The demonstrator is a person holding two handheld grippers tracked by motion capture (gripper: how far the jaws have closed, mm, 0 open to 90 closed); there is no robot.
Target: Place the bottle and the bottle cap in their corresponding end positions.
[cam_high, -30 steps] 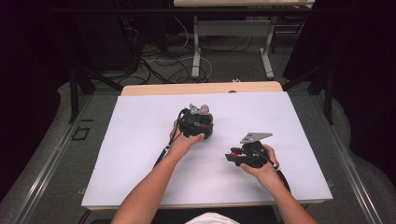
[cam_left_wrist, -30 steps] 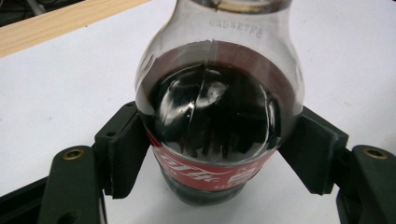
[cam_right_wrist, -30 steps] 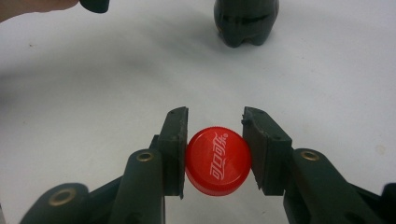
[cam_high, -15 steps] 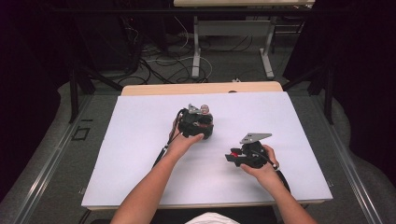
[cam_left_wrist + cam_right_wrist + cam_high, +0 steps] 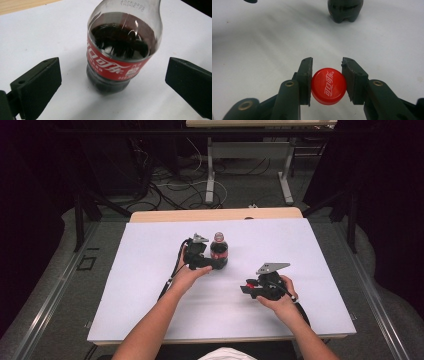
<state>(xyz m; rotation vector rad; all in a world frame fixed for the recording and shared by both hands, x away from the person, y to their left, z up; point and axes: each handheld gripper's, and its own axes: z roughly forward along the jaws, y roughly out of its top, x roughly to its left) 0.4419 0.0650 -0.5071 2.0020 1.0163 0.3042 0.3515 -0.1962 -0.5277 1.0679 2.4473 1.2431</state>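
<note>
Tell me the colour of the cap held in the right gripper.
Red, with white lettering on top. The cap shows best in the right gripper view, clamped in the right gripper.

A white sheet [image 5: 150, 295] covers the wooden table [image 5: 215, 214], whose bare edge shows at 12 o'clock; grey floor [image 5: 55, 290] surrounds it, with metal rails [image 5: 45, 300] running along the 9 and 3 o'clock sides. Toward 12 o'clock stands a second table on pale metal legs [image 5: 210, 175] above loose cables [image 5: 175, 182]; the room beyond lies in darkness, the light falling chiefly on the sheet.
</note>
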